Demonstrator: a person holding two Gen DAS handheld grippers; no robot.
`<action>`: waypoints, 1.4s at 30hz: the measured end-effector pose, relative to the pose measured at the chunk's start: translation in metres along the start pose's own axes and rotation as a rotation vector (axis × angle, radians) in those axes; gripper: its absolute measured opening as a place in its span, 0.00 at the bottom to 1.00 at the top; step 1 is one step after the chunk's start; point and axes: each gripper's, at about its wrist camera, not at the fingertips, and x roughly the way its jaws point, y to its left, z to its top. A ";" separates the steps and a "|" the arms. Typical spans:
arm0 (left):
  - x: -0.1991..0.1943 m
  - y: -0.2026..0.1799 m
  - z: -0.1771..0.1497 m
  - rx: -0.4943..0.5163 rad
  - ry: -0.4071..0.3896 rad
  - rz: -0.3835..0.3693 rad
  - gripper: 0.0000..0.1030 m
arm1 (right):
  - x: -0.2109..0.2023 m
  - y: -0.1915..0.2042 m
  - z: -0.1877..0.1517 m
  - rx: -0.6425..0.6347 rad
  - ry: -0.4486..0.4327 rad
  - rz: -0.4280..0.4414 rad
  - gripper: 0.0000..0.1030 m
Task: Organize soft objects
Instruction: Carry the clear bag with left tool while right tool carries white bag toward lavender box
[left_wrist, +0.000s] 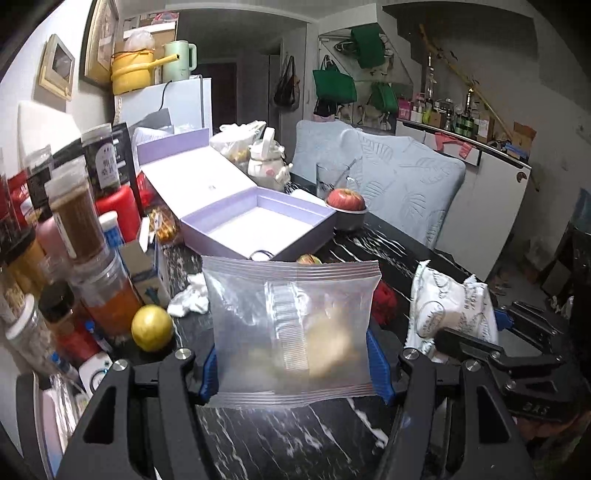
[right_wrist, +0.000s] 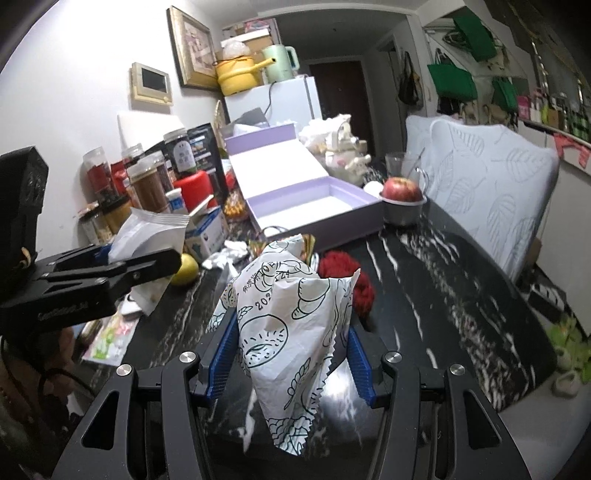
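Zip-lock bag (left_wrist: 291, 325), clear and holding something pale yellow and blurred, is pinched between the blue pads of the left tool (left_wrist: 293, 363) and held upright above the black marbled bench (left_wrist: 295, 435). Just to its right, the right tool (right_wrist: 290, 354) is closed on a white paper bread bag (right_wrist: 291, 332) printed with dark green pastry drawings; this bag is crumpled, its serrated edge hanging down between the blue fingers (right_wrist: 221, 354). From the left wrist view the same paper bag (left_wrist: 450, 310) shows beside the zip-lock bag, gripped by the black arm of the other tool. Both bags are lifted off the bench, short of the open lavender gift box (left_wrist: 258, 221) that sits farther back with its lid leaning open behind it. A red yarn-like bundle (right_wrist: 345, 273) lies on the bench between the paper bag and the box. A yellow lemon (left_wrist: 152, 328) and a crumpled white tissue (left_wrist: 190, 297) rest to the left, near a crowd of spice jars (left_wrist: 79, 218) against the wall. A red apple (left_wrist: 345, 199) sits in a small grey bowl (left_wrist: 349, 219) just beside the box's right corner, with a glass (left_wrist: 330, 177) and a white teapot (left_wrist: 267, 162) behind.
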 end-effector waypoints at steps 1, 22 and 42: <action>0.002 0.002 0.005 0.001 -0.004 0.003 0.61 | 0.001 0.000 0.003 -0.002 -0.003 0.001 0.53; 0.051 0.046 0.107 -0.009 -0.134 0.061 0.61 | 0.042 -0.003 0.099 -0.029 -0.075 0.020 0.53; 0.151 0.064 0.182 0.000 -0.175 0.098 0.61 | 0.118 -0.032 0.186 -0.078 -0.137 -0.037 0.53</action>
